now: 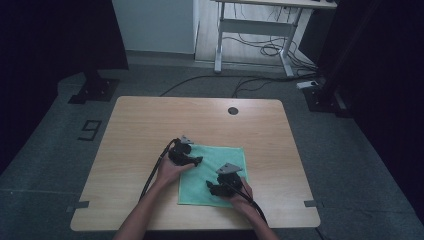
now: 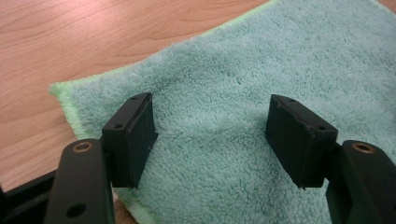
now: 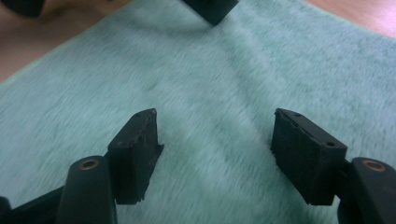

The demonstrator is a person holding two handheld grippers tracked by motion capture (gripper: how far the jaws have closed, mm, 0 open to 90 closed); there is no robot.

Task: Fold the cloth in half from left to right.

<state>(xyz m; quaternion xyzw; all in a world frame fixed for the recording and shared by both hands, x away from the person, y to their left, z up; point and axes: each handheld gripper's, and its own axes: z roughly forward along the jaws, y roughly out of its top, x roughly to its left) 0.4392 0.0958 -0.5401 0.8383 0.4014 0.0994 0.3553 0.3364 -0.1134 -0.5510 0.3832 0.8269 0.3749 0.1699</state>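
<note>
Hovering low over a mint-green cloth (image 1: pixel 220 172), two hand-held grippers are poised above it, each with its jaws spread wide and holding nothing. The cloth lies flat on a wooden desk (image 1: pixel 150 125), toward the near edge and a little right of the middle, its long axis running from the near edge toward the far edge.

The left gripper (image 1: pixel 196 161) sits at the cloth's far left corner, jaws pointing right across the fabric. In the left gripper view, the cloth (image 2: pixel 224 107) fills the gap between the spread jaws, and its left corner and pale green hem lie just beyond the left jaw, with bare desk (image 2: pixel 70 42) past it.

The right gripper (image 1: pixel 212 187) sits over the near half of the cloth, pointing left. In the right gripper view the cloth (image 3: pixel 215 93) lies under and ahead of the open jaws; the picture is blurred, and part of the left gripper (image 3: pixel 210 7) is cut off at the top.

The left gripper looks nearer a corner to pinch. Whether either gripper's jaws touch the fabric is hard to tell. The cloth's near right corner is hidden under the right hand (image 1: pixel 240 197).
</note>
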